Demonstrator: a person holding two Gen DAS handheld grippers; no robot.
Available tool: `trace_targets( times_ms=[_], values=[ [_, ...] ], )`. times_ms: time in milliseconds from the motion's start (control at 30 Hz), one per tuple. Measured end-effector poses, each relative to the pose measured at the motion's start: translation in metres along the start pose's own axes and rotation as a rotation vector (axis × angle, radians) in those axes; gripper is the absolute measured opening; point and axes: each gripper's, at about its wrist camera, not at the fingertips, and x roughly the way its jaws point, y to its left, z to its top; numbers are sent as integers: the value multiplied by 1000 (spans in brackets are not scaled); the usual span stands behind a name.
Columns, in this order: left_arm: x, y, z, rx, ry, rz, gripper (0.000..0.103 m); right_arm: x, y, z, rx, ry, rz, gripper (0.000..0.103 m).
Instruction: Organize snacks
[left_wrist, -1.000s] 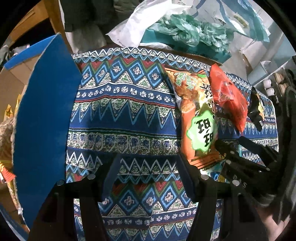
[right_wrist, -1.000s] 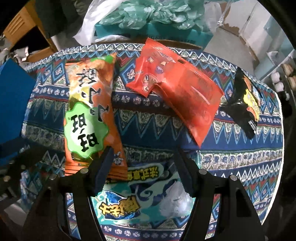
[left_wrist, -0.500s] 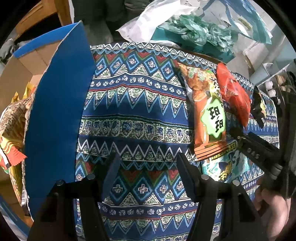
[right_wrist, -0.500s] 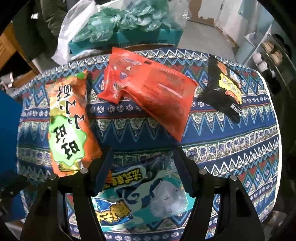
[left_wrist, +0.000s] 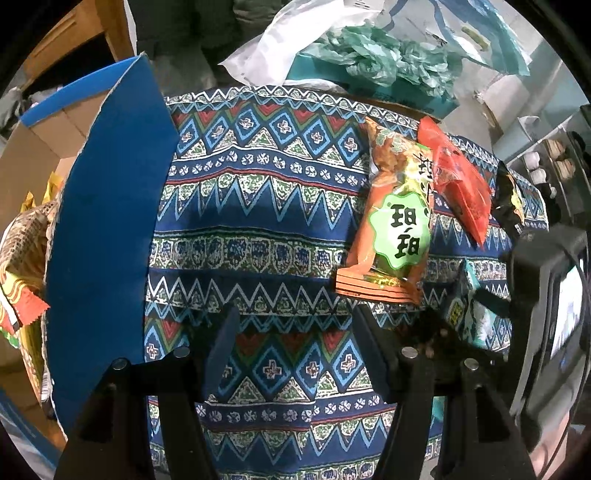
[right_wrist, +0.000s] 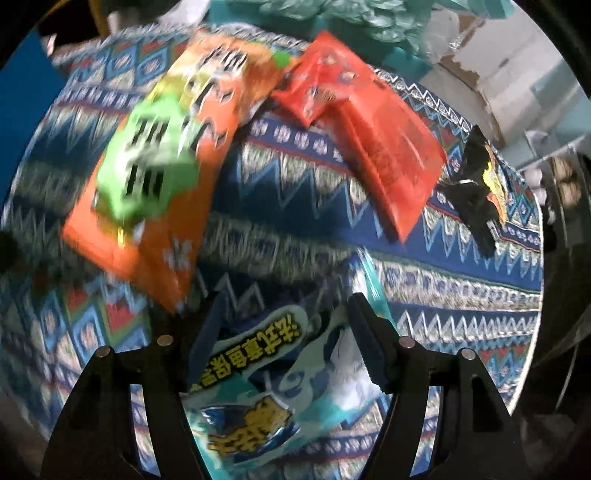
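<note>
Teal snack bag (right_wrist: 273, 384) between right gripper (right_wrist: 286, 332) fingers, apparently gripped, lifted off patterned tablecloth (left_wrist: 258, 206). Orange bag (right_wrist: 166, 162) at 10 o'clock, red bag (right_wrist: 373, 133) at 1, black packet (right_wrist: 480, 184) at 2. Left gripper (left_wrist: 295, 343) spread, holding nothing; blue box flap (left_wrist: 107, 221) at 9.

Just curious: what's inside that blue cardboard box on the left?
Inside the blue box, a few snack packets show, yellowish and patterned, one with a red zigzag edge. The blue flap covers the rest.
</note>
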Motion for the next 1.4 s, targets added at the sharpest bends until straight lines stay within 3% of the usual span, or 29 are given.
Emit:
trace_targets(
  times_ms=[167,300,633,867,1033,1133,1267,1400],
  values=[
    [-3,-7,-3,6,-1,-14,65,-4,-6,-31,7,29,-38,69],
    [-7,-18,-5,29,-3,-28,66,-8,-20,-52,78,40,-36,79],
    [-11,-30,-8,39,-1,-62,70,-9,-80,-96,410,26,74,82],
    [-7,-31,1,-3,11,-95,70,20,-126,-102,506,50,136,84],
    [-1,-40,11,-11,3,-112,78,29,-136,-102,485,32,109,85],
    [6,-46,17,-17,9,-120,78,24,-119,-95,448,10,85,85],
    [17,-51,26,-50,22,-134,78,15,-94,-84,416,-50,87,65],
    [24,-57,35,-75,6,-153,81,16,-94,-69,397,-90,88,64]
  ],
)
